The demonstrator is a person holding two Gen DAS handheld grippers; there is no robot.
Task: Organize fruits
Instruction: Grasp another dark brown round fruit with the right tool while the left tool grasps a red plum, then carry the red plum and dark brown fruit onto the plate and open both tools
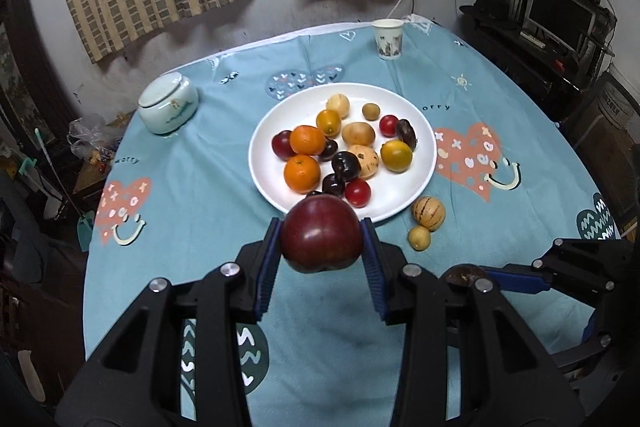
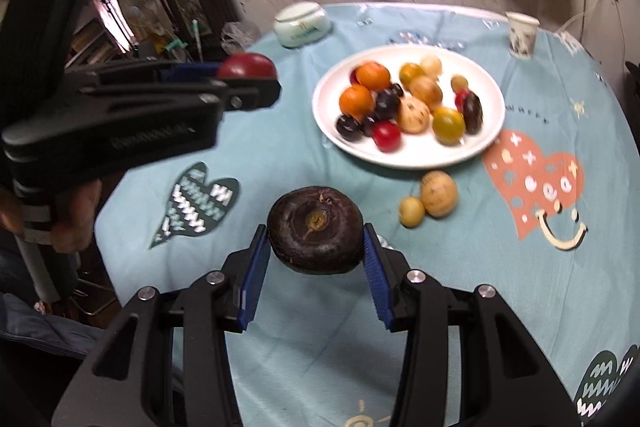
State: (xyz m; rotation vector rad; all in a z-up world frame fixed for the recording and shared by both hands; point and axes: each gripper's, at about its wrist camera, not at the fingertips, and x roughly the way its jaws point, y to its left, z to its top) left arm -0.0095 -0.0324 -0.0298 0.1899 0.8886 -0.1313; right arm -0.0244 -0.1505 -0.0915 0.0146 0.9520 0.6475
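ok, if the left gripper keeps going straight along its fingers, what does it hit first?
Probably the near rim of the plate. The left gripper, shut on a red apple, points down at it; depth is unclear, so possibly the cloth just short of it.

Table (image 1: 320,367) — plate (image 1: 400,203), jar (image 1: 168,103), cup (image 1: 387,34)

Glossy white plate (image 1: 420,163) — matt cloth tablecloth (image 1: 192,179), glossy apple (image 1: 320,235).

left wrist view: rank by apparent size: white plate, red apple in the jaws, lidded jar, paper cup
1. white plate
2. red apple, though it sits right at the camera, so it looks inflated
3. lidded jar
4. paper cup, farthest away, so likely understated
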